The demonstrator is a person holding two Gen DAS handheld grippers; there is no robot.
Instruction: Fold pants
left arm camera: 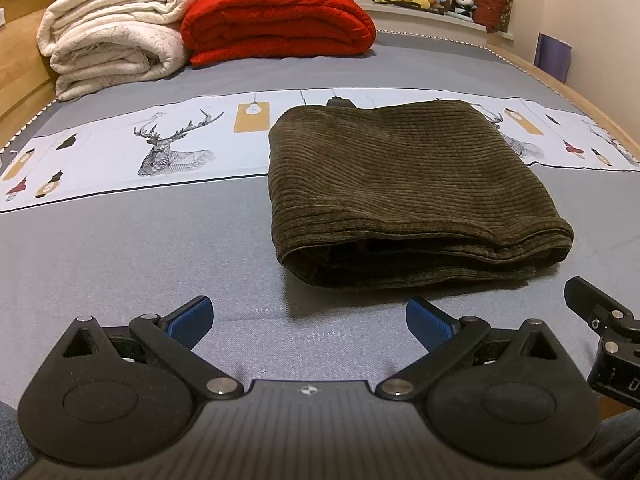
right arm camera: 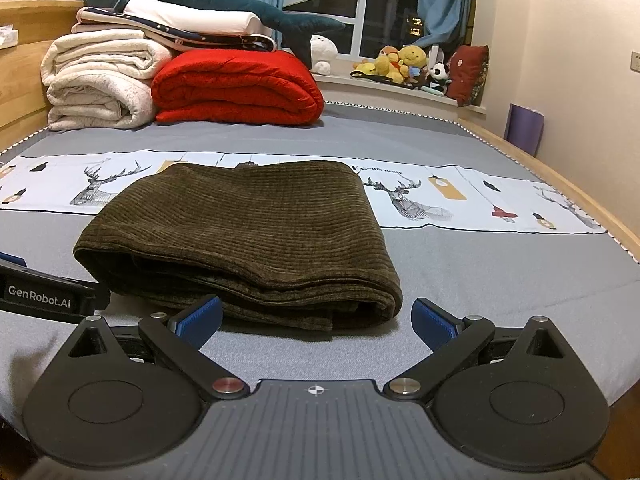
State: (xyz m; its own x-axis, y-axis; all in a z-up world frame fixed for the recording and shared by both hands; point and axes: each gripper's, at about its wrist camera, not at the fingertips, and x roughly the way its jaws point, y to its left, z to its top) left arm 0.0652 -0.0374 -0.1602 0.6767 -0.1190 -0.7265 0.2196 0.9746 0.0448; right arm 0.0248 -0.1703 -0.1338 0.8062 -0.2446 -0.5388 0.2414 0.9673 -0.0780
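Pants (left arm camera: 404,184), dark olive corduroy, lie folded into a thick rectangle on the grey bed (left arm camera: 140,240), partly over a white printed band with deer (left arm camera: 176,144). We hold both grippers just short of the near folded edge, touching nothing. Left gripper (left arm camera: 308,316): blue-padded fingers (left arm camera: 192,316) spread wide, empty, the bundle ahead and to the right. Right gripper (right arm camera: 316,316): fingers (right arm camera: 200,316) likewise spread, empty, the bundle's near right corner between and just beyond them. Farther back we note a folded red blanket (right arm camera: 236,88) beside stacked cream blankets (right arm camera: 100,80), and plush toys (right arm camera: 404,64) on the window sill.
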